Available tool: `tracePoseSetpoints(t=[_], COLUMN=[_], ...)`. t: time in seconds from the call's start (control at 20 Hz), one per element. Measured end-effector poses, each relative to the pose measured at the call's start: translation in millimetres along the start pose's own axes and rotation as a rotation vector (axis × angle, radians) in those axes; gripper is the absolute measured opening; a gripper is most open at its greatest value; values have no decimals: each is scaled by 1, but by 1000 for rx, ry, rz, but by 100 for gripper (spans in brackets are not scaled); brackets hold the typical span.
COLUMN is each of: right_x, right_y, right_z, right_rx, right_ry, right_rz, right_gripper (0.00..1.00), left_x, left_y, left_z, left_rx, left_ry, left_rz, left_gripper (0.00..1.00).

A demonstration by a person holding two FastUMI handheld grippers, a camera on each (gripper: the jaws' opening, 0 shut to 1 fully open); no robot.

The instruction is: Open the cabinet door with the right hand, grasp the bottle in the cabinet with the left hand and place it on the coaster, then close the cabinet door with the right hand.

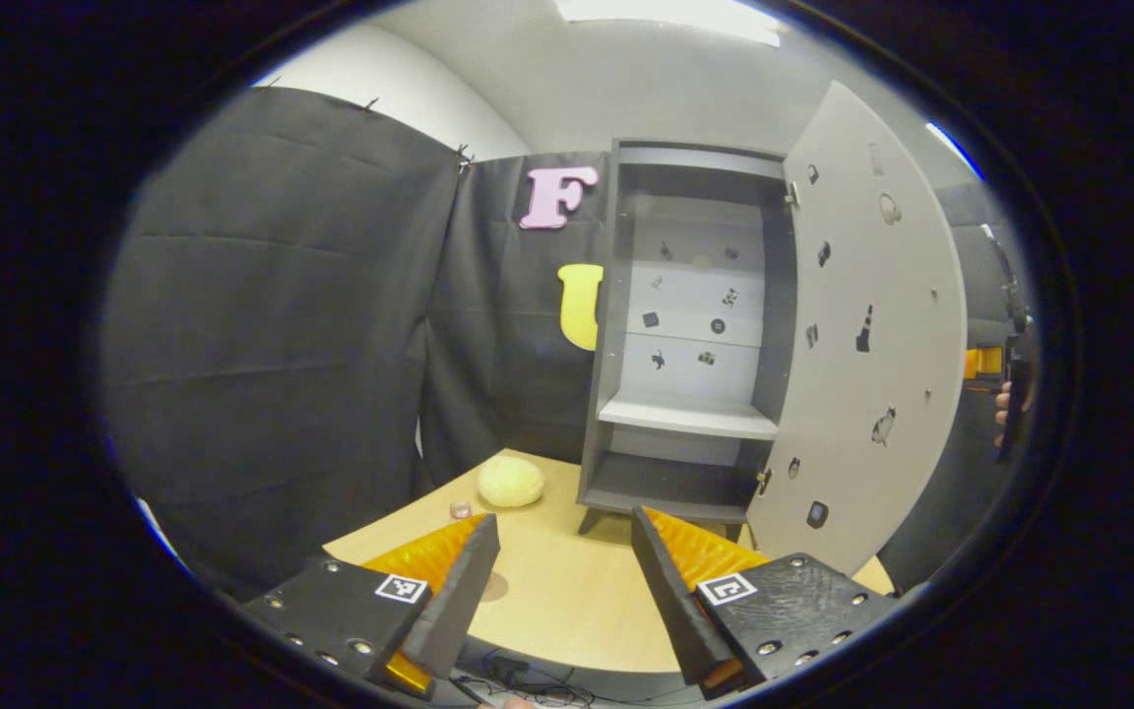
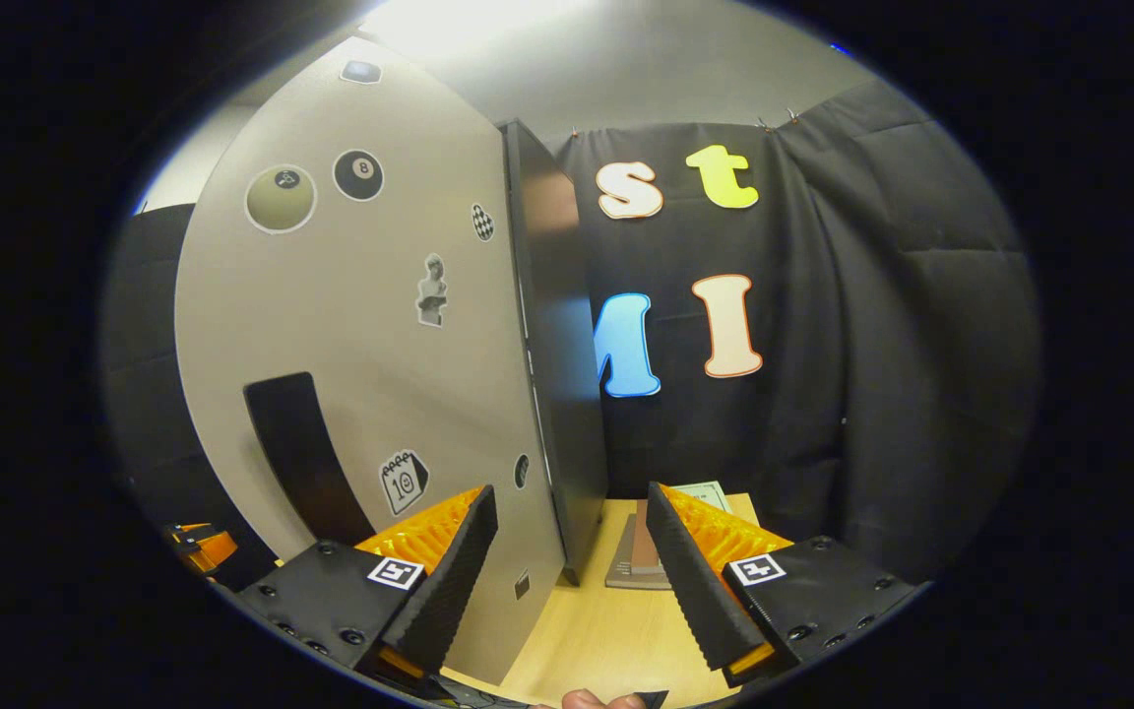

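Here, cabinet point(image 1: 690, 325) with door point(image 1: 862, 335) swung wide, shelves bare in left gripper view; door's outer face and handle point(image 2: 306, 458) close up in right gripper view. Left gripper point(image 1: 562, 581) and right gripper point(image 2: 572, 561) agape, holding nothing. Bottle unseen; small round coaster point(image 1: 492, 587) on table point(image 1: 567, 611)

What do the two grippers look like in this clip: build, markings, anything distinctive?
Both match. The left gripper and right gripper each have two wedge-shaped fingers with ribbed inner faces, mounted on black blocks with round screw heads. Each block carries a small square black-and-white marker.
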State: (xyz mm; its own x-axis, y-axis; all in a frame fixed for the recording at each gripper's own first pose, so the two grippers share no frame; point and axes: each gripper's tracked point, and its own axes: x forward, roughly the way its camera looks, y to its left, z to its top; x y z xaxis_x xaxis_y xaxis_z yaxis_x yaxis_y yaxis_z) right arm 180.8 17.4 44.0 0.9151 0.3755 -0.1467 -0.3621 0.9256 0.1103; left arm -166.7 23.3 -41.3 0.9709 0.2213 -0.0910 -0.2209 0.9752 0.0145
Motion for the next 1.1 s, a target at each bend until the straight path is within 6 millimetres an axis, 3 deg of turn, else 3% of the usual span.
tracePoseSetpoints(t=[0.15, 0.2, 0.25, 0.4, 0.45, 0.5, 0.6, 0.8, 1.1], right_x=[5, 7, 2, -1, -3, -3, -3, -1, 7], right_y=[18, 23, 23, 19, 21, 25, 34, 63, 116], right_z=[4, 6, 9, 9, 10, 14, 20, 18, 16], right_rx=[36, 39, 25, 38, 58, 86, 126, 106, 38], right_ry=[2, -1, -6, -1, -3, -17, -43, -41, -39], right_rz=[23, 23, 12, -60, -69, -75, -74, -64, -42], right_gripper=[97, 90, 97, 96, 88, 96, 95, 95, 95], left_x=[6, 8, 11, 15, 18, 21, 27, 40, 43], left_y=[25, 34, 44, 71, 78, 83, 91, 104, 129], left_z=[4, 5, 6, 13, 14, 15, 17, 21, 30], left_rx=[-35, -38, -36, -16, -13, -17, -27, -9, -3], left_ry=[9, 11, 11, 7, 9, 13, 16, 20, 13], left_rz=[28, 35, 42, 55, 55, 50, 35, 8, 1], left_gripper=[81, 81, 81, 81, 84, 84, 84, 82, 81])
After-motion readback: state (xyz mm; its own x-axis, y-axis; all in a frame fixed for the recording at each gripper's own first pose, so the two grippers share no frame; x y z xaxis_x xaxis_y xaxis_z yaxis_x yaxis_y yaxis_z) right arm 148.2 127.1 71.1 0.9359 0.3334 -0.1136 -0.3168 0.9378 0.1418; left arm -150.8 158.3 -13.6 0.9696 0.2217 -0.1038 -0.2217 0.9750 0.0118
